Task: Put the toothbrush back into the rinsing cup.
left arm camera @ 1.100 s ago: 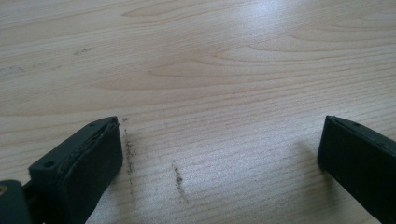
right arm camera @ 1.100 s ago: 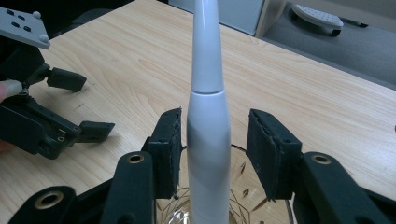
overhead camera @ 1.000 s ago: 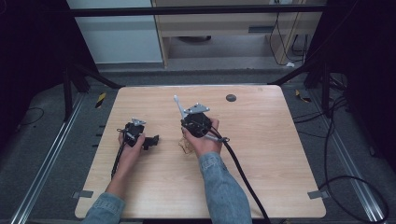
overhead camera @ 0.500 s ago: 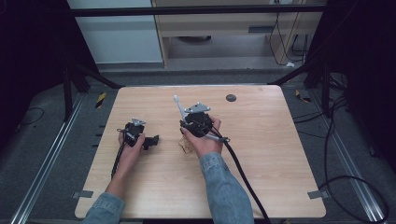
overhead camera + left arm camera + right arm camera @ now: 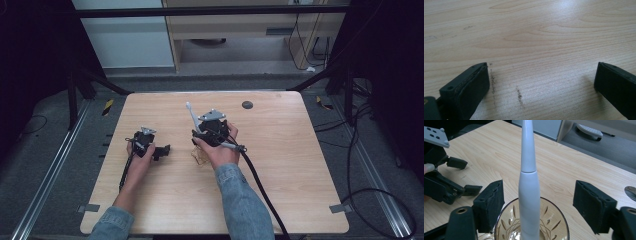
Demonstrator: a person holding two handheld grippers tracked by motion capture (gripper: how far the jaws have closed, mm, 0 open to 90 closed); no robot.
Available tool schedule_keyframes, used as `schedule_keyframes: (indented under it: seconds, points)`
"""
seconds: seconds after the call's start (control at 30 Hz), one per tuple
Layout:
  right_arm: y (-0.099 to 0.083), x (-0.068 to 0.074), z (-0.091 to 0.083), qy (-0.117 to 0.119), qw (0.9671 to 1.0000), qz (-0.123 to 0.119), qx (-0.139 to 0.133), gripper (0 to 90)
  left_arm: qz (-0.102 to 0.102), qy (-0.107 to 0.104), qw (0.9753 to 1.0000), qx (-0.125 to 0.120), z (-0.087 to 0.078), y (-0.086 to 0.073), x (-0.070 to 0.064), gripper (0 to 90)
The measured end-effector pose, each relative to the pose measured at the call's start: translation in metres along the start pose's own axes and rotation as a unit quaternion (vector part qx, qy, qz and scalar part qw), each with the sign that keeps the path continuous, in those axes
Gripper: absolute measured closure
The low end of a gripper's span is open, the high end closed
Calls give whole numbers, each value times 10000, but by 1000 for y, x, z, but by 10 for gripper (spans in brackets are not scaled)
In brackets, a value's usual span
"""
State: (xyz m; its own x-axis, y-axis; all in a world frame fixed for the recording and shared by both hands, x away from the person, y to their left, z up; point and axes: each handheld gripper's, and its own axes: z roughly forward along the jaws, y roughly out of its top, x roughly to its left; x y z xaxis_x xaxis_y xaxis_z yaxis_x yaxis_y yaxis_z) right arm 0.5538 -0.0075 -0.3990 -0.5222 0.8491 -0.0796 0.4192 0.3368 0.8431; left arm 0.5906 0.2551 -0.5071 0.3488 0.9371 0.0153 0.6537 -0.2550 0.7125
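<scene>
On the wooden table (image 5: 300,165), your right gripper (image 5: 537,205) stands spread around the electric toothbrush (image 5: 529,187) in the amber glass (image 5: 554,220); a skewed squeeze could topple both. Your left gripper (image 5: 541,87) is spread, empty.

**Setting: lab test bay / recording rig**

Light wooden table (image 5: 280,200) stands alone at frame centre on grey carpeted floor (image 5: 45,165). Aluminium rails (image 5: 47,177) run along the floor at lower left and lower right. Black frame bars (image 5: 210,10) cross the top of the frame, with slanted struts at upper left and upper right. Loose black cables (image 5: 372,195) coil on the floor at right; more hang at upper right. Yellow-black tape (image 5: 107,107) marks the floor left of the table. Grey tape tabs (image 5: 338,208) hold the table's near corners. Plain cabinet (image 5: 225,40) at top centre.
</scene>
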Motion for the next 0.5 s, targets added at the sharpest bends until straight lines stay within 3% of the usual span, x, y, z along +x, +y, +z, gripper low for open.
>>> schedule_keyframes:
  seconds: [0.17,0.3,0.5]
  points:
    - [2,-4,-4,122,9999,82,-49,153,-1,0,10000,0,0,0,0,0]
    - [4,-7,-8,89,9999,54,-54,87,1,1,10000,2,0,0,0,0]
    - [6,-10,-15,24,10000,-7,-22,72,3,1,10000,0,0,0,0,0]
